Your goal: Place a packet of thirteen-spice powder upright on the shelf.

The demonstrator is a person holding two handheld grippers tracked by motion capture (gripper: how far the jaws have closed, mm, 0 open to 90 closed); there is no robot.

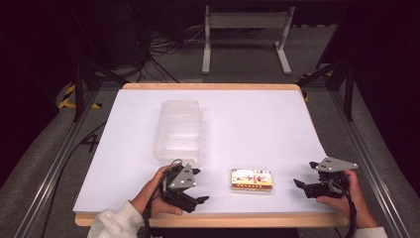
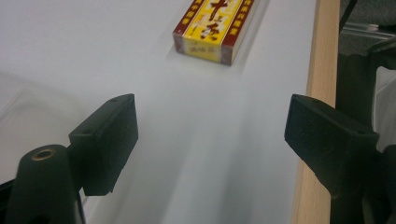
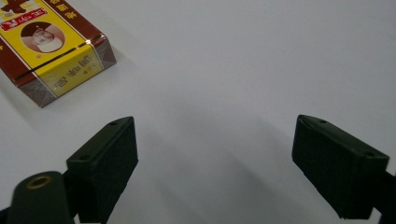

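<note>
1. The table [image 1: 257,119], covered in white, carries everything; its wooden edge runs along the near side, close to both hands.
2. A clear plastic container [image 1: 178,131] lies open-side up on the left half, just beyond the left hand and empty as far as the high view tells.
3. The left gripper [image 1: 198,186] sits near the front edge with its jaws apart and nothing between them; they point across the table toward the box.
4. The right gripper [image 1: 305,174] rests at the right front, jaws likewise wide apart and empty, facing left toward the same box.
5. The small red-and-yellow box [image 1: 251,179] lies flat between the two grippers, near the front edge and apart from both (its printed face is up).
6. Judged from this layout, the step in hand is the approach to the box. To do it well, one gripper should come in low and square to the box's long sides, straddle its narrow width, and close only once both pads flank it, so it is not pushed off the edge.
</note>
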